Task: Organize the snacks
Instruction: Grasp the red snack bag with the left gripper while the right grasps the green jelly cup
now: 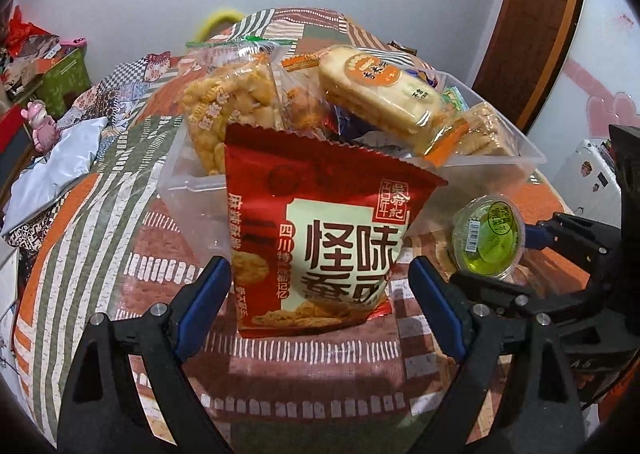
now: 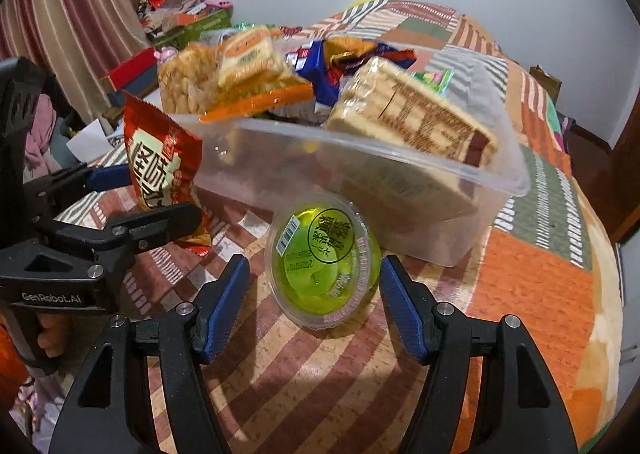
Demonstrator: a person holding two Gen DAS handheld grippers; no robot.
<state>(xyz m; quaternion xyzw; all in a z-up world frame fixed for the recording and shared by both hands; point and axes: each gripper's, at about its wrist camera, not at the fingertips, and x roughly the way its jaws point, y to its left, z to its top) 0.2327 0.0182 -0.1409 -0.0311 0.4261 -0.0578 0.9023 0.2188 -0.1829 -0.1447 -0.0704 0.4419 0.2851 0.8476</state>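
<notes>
A red snack bag point(image 1: 320, 238) with Chinese print leans upright against the clear plastic bin point(image 1: 180, 190). My left gripper point(image 1: 320, 294) is open, one blue pad on each side of the bag's lower part, the left pad at its edge. A green jelly cup point(image 2: 324, 258) lies tilted on the quilt before the bin point(image 2: 480, 182). My right gripper point(image 2: 314, 298) is open with the cup between its pads, not touching. The cup point(image 1: 488, 240) and the bag point(image 2: 160, 166) also show in the other views.
The bin is heaped with snacks: a puffed corn pack point(image 1: 228, 110), rice cracker packs point(image 1: 380, 90) and a wafer block point(image 2: 416, 122). All rests on a patchwork quilt point(image 2: 540, 274). Boxes and clutter point(image 1: 48, 82) stand at the far left. A wooden door frame point(image 1: 532, 26) is at the right.
</notes>
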